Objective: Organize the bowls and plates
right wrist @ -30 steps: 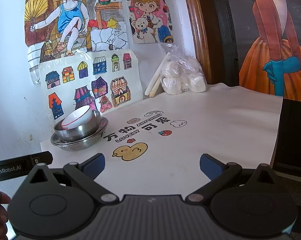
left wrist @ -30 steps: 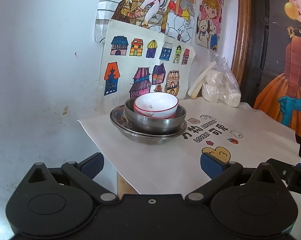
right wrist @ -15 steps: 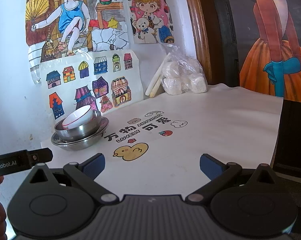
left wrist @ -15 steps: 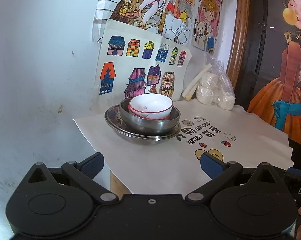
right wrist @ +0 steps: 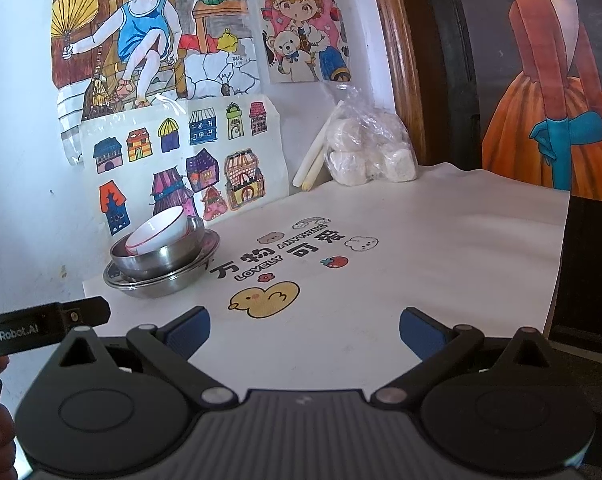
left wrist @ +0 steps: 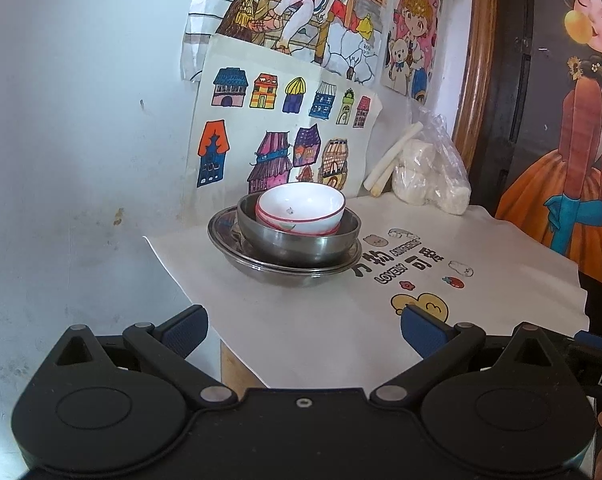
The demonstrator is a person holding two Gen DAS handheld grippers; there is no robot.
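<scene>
A white bowl with a red rim (left wrist: 302, 208) sits inside a steel bowl (left wrist: 301, 242), which sits on a steel plate (left wrist: 269, 272), at the back left corner of the table. The stack also shows in the right wrist view: white bowl (right wrist: 157, 231), steel bowl (right wrist: 157, 258), steel plate (right wrist: 161, 282). My left gripper (left wrist: 303, 330) is open and empty, held back from the table's front left corner. My right gripper (right wrist: 304, 332) is open and empty over the table's front edge, to the right of the stack.
A white cloth with a duck print (right wrist: 265, 299) covers the table (right wrist: 441, 248). A plastic bag of white lumps (right wrist: 367, 152) and two white sticks (right wrist: 313, 162) lean in the back corner. Drawings hang on the wall (left wrist: 81, 120) just behind the stack.
The left gripper has drawn back and to the left, so the stack looks smaller and farther. The right gripper has hardly moved. Both stay open.
</scene>
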